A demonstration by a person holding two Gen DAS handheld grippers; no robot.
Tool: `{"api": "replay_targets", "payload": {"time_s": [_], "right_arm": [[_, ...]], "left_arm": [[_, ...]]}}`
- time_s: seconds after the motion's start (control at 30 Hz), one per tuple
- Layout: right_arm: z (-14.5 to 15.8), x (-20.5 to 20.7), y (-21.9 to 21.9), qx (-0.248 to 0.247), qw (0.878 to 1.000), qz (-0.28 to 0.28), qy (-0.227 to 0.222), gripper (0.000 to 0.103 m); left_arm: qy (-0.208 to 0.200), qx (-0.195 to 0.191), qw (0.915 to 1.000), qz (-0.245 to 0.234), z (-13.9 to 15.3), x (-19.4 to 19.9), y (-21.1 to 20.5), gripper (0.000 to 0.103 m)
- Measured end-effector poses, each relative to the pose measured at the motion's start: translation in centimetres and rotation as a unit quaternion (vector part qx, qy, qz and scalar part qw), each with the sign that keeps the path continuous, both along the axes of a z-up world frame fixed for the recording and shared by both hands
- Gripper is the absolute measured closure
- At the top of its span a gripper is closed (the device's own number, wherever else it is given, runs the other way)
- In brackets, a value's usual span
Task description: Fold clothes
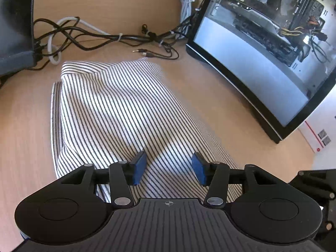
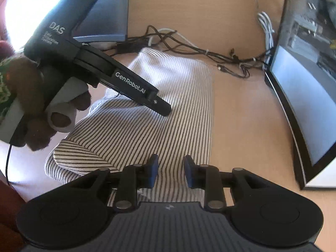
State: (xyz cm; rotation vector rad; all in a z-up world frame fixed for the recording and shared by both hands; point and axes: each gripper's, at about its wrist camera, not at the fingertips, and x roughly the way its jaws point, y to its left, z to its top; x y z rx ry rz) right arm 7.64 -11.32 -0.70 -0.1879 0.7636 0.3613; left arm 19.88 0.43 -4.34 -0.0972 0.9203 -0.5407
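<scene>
The striped garment (image 1: pixel 117 113) is lying mostly folded (a near-left flap is bulging); left gripper (image 1: pixel 169 168) and right gripper (image 2: pixel 169 171) are hovering released, grasping nothing.

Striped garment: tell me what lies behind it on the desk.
Behind the striped garment lies a tangle of black and white cables on the wooden desk; a loose plug lies nearest its far edge. Anything beneath the cloth is hidden.

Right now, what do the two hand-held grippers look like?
Each hand-held gripper is matte black with blue pads, silver pivot screws and a ribbed housing. The left hand-held gripper carries white lettering, DAS and GenRobot.AI, a pale grey handle and a thin black cable.
</scene>
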Motion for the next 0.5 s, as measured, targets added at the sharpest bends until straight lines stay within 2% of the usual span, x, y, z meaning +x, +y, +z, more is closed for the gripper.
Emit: {"api": "replay_targets", "payload": {"time_s": [0.1, 0.13, 0.17, 0.23, 0.27, 0.3, 0.33, 0.43, 0.5], "right_arm": [[1.3, 0.2, 0.4, 0.010, 1.000, 0.007, -0.018, 0.074], [1.7, 0.4, 0.5, 0.010, 1.000, 0.009, -0.025, 0.072], [1.8, 0.5, 0.7, 0.010, 0.999, 0.011, -0.028, 0.070], [0.7, 1.1, 1.1, 0.007, 1.000, 0.017, -0.001, 0.067], [-0.5, 1.3, 1.4, 0.000, 0.999, 0.025, 0.026, 0.064], [-1.3, 1.2, 1.6, -0.008, 0.999, 0.029, 0.028, 0.061], [-1.3, 0.6, 1.9, -0.018, 0.999, 0.031, 0.008, 0.060], [0.2, -0.5, 3.0, -0.049, 0.997, 0.054, -0.008, 0.059], [1.6, -2.0, 3.6, -0.033, 0.995, 0.090, -0.016, 0.050]], "left_arm": [[-0.012, -0.012, 0.9997, 0.019, 1.2, -0.9, 1.9, 0.033], [-0.023, -0.014, 0.9993, 0.027, 1.6, -1.4, 2.6, 0.020], [-0.035, -0.009, 0.9989, 0.031, 2.0, -2.0, 3.2, 0.016], [-0.065, 0.012, 0.9972, 0.034, 2.7, -3.4, 4.5, 0.016], [-0.079, 0.023, 0.9960, 0.034, 3.0, -4.2, 5.1, 0.014], [-0.094, 0.035, 0.9945, 0.033, 3.2, -5.0, 5.7, 0.012], [-0.107, 0.047, 0.9927, 0.031, 3.3, -5.7, 6.4, 0.009], [-0.132, 0.078, 0.9878, 0.023, 3.5, -7.7, 8.2, 0.008], [-0.132, 0.086, 0.9874, 0.013, 3.3, -8.5, 9.2, 0.007]]}}
